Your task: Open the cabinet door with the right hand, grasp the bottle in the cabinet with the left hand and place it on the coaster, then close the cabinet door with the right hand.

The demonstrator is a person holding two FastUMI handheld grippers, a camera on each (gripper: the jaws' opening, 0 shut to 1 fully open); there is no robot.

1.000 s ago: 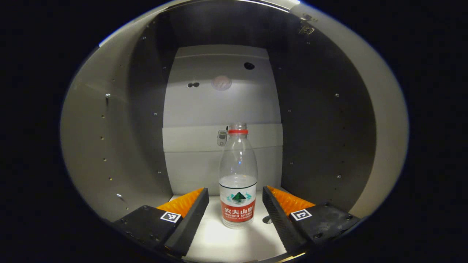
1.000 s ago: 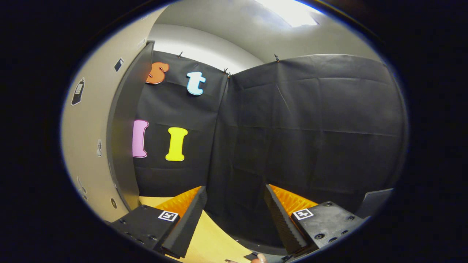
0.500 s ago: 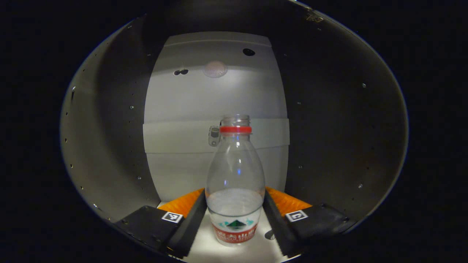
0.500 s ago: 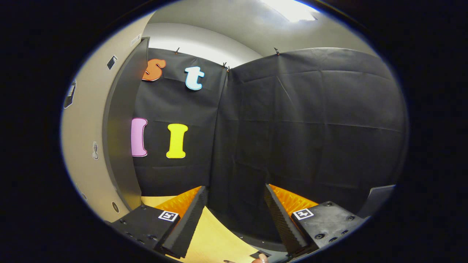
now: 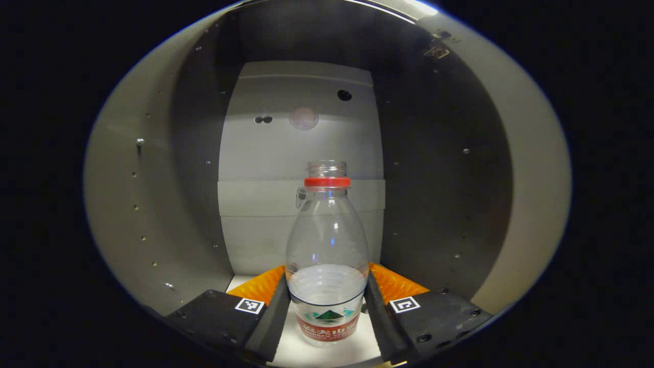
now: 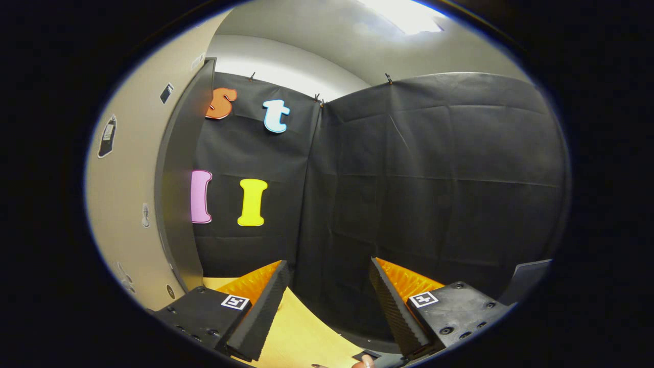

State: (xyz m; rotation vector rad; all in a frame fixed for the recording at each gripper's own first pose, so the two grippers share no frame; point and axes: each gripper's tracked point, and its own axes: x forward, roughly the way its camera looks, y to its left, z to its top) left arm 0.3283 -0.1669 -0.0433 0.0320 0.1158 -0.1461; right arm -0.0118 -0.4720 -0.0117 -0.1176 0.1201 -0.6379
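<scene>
My left gripper is closed on the bottle: both fingers press the lower body from either side, at the label. The bottle stands upright, long axis vertical, near the front edge of the cabinet floor. It is clear plastic, uncapped, with a red neck ring. My right gripper hangs open and empty, well apart.

bottle upright btwn left gripper jaws, on cabinet floor | cabinet back wall behind bottle, side walls L+R of jaws | right gripper: cabinet door off to L of jaws, tabletop under/btwn them, booth wall ahead
</scene>
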